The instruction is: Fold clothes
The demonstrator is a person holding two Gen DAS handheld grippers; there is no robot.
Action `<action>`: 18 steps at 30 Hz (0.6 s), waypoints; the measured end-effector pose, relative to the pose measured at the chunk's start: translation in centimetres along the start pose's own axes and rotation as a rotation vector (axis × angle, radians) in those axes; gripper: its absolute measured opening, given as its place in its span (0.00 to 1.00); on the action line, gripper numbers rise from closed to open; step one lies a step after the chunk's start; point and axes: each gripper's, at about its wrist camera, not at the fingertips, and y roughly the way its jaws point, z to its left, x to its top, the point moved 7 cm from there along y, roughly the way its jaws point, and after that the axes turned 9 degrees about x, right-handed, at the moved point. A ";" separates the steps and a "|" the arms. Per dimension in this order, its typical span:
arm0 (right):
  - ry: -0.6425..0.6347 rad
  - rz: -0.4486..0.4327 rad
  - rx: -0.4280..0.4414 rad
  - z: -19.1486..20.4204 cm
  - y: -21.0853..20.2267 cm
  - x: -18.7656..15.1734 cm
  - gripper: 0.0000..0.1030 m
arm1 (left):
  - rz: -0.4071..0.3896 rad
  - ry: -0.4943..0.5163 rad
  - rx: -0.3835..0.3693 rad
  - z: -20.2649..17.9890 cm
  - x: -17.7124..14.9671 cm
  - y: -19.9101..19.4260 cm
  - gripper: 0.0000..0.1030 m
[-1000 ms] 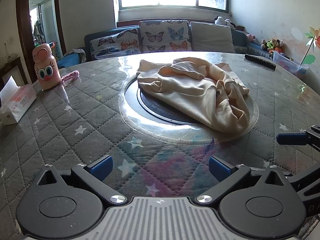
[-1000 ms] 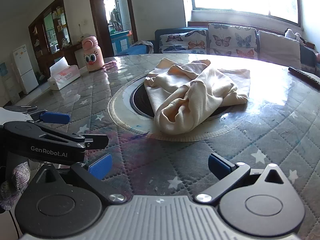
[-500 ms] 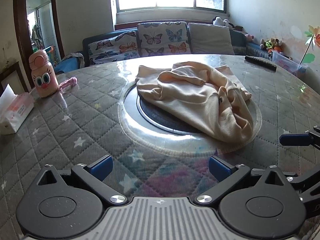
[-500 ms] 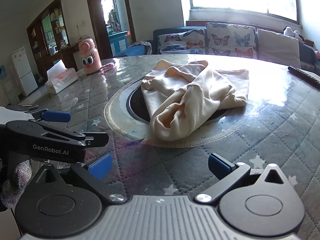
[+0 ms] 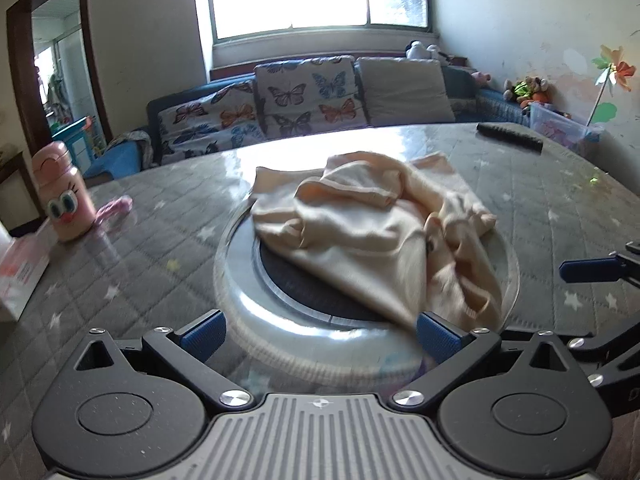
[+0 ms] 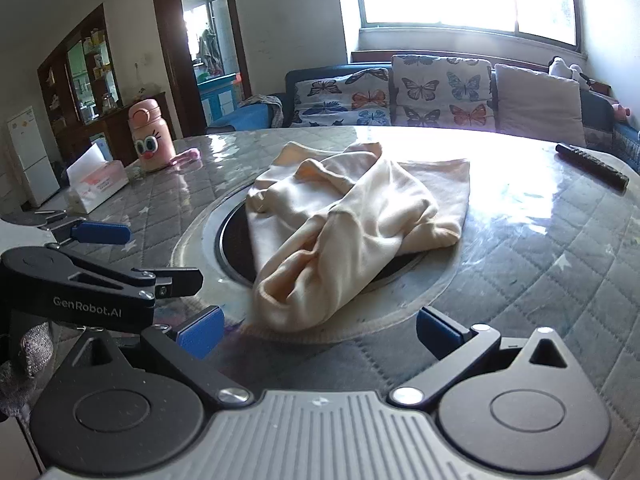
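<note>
- Currently, at far left, a white-and-pink tissue box (image 6: 97, 184) and a pink cartoon-faced plastic bottle (image 6: 150, 141) stand well apart from the work area; judged no obstacle.
- The left gripper (image 5: 320, 332) hovers low over the grey star-quilted round table (image 5: 132, 276), jaws spread wide, holding nothing. Its right blue pad (image 5: 436, 334) appears just beside the garment's near edge; contact cannot be confirmed.
- The crumpled cream-coloured cotton garment (image 6: 344, 224) lies bunched on the round glass turntable (image 6: 420, 292) at table centre, unfolded.
- The right gripper (image 6: 320, 332) faces the garment's near rolled end, jaws wide and empty.
- Recommended: pinch a single fabric layer at an outer hem with each gripper, close fully, then draw apart to flatten before folding.
- Risk: catching several layers keeps the bunch tangled.
- A black remote control (image 6: 592, 164) lies far right.
</note>
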 end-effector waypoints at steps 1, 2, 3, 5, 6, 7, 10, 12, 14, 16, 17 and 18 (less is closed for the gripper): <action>0.002 -0.002 -0.004 -0.2 0.1 0.2 1.00 | -0.005 -0.001 -0.004 -0.1 0.4 0.2 0.96; 0.006 -0.005 -0.009 -0.5 0.0 0.4 1.00 | -0.008 -0.002 -0.011 -0.3 0.9 0.5 0.94; 0.010 -0.009 -0.015 -0.8 0.0 0.6 1.00 | -0.008 -0.008 -0.022 -0.4 1.4 0.8 0.91; 0.020 -0.018 -0.030 -1.6 0.0 1.1 0.99 | -0.003 -0.023 -0.045 -0.7 2.3 1.5 0.83; 0.026 -0.023 -0.038 -2.0 0.0 1.4 0.99 | 0.003 -0.033 -0.058 -0.9 2.8 1.9 0.77; 0.032 -0.026 -0.043 -2.3 0.0 1.6 0.99 | 0.011 -0.043 -0.070 -1.0 3.3 2.4 0.70; 0.057 -0.036 -0.057 -3.8 0.1 2.5 0.97 | 0.041 -0.075 -0.104 -1.7 4.7 4.0 0.53; 0.068 -0.040 -0.064 -4.6 0.3 2.9 0.95 | 0.066 -0.097 -0.128 -2.2 5.5 5.2 0.48; 0.075 -0.047 -0.071 -5.3 0.4 3.4 0.92 | 0.088 -0.108 -0.148 -2.8 6.1 6.4 0.45; 0.083 -0.053 -0.074 -5.9 0.5 3.9 0.91 | 0.108 -0.112 -0.164 -3.4 6.7 7.5 0.45; 0.086 -0.056 -0.077 -6.2 0.5 4.0 0.90 | 0.116 -0.110 -0.171 -3.7 6.9 8.0 0.45; 0.089 -0.059 -0.079 -6.4 0.6 4.2 0.90 | 0.127 -0.108 -0.178 -4.0 7.0 8.5 0.45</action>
